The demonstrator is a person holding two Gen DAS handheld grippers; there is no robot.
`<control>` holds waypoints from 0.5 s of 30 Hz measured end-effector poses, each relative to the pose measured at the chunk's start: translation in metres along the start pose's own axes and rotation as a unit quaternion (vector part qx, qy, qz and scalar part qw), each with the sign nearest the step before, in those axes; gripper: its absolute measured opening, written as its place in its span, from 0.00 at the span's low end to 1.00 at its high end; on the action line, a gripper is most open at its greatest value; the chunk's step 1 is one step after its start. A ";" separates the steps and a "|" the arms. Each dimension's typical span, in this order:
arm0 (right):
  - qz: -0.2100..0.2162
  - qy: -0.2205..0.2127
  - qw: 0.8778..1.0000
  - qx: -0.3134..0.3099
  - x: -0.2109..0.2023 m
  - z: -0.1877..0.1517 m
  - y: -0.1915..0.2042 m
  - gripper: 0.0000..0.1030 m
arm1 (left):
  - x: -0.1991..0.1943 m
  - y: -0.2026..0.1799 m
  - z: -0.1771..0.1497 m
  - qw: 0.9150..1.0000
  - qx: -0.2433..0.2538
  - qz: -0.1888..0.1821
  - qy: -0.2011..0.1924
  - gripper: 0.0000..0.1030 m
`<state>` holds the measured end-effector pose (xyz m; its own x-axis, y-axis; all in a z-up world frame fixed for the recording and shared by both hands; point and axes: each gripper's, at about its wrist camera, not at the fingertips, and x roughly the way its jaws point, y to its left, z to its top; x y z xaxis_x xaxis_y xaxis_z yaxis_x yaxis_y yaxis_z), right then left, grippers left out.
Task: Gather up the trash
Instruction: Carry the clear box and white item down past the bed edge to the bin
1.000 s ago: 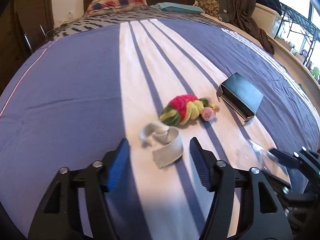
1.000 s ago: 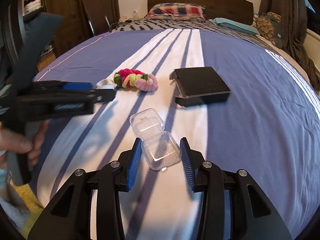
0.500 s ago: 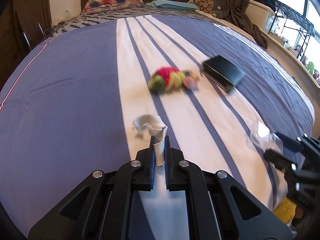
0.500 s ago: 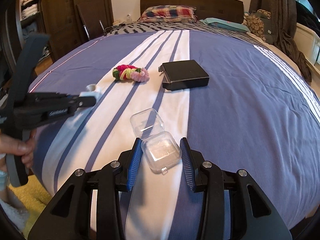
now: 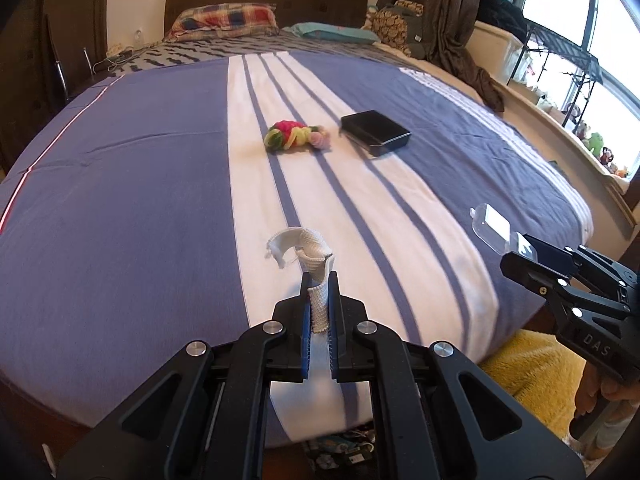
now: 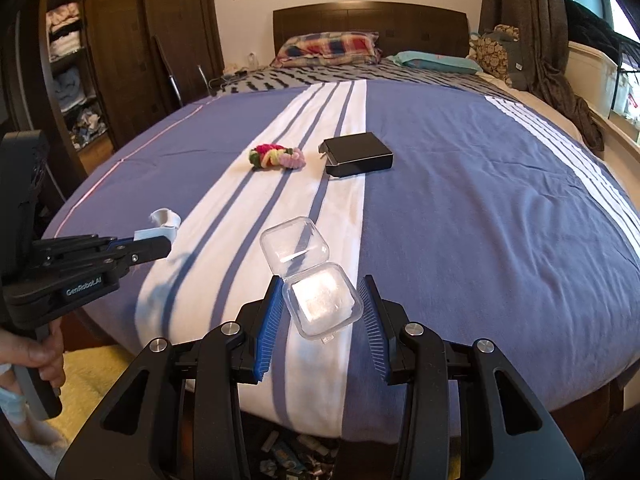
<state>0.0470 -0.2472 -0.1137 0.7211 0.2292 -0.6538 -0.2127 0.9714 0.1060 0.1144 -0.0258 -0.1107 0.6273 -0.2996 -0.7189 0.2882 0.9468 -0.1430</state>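
Two bits of trash are in hand. The white knitted strip (image 5: 316, 280) is pinched flat between the pads of the left hand-held gripper (image 5: 319, 312), its loose end curling up ahead of the fingertips, clear of the bed (image 5: 120, 208). The clear plastic clamshell case (image 6: 316, 292) sits between the jaws of the right hand-held gripper (image 6: 320, 312), lid hanging open forward; the jaws are partly closed on its lower tray, and it looks held off the cover.

Farther out from both grippers, well apart from them on the striped bedspread, lie a colourful bundle of hair ties (image 5: 296, 136) and, just beside it, a black box (image 5: 376, 132).

I'd judge the job about halfway: two pieces picked up but not yet dropped anywhere, and no bin in view. Whether the bundle and box count as trash I cannot tell.
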 end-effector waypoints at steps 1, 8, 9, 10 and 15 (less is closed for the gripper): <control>0.002 -0.003 1.000 0.001 -0.005 -0.002 0.000 0.39 | -0.005 -0.002 -0.003 1.000 0.000 -0.001 -0.002 0.05; 0.015 -0.013 1.000 0.010 -0.028 -0.017 -0.001 0.39 | -0.027 -0.017 -0.022 1.000 0.002 -0.008 -0.015 0.05; 0.017 -0.013 1.000 0.011 -0.029 -0.019 -0.002 0.39 | -0.028 -0.018 -0.025 1.000 0.002 -0.009 -0.015 0.05; 0.020 -0.011 1.000 0.013 -0.030 -0.023 -0.003 0.39 | -0.030 -0.021 -0.030 1.000 0.001 -0.011 -0.015 0.05; 0.028 0.003 0.999 0.028 -0.032 -0.047 -0.009 0.39 | -0.033 -0.027 -0.051 1.000 -0.005 -0.012 -0.007 0.05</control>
<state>-0.0057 -0.2669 -0.1290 0.7042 0.2839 -0.6507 -0.2155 0.9588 0.1851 0.0487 -0.0358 -0.1182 0.6306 -0.3244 -0.7050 0.2965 0.9402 -0.1675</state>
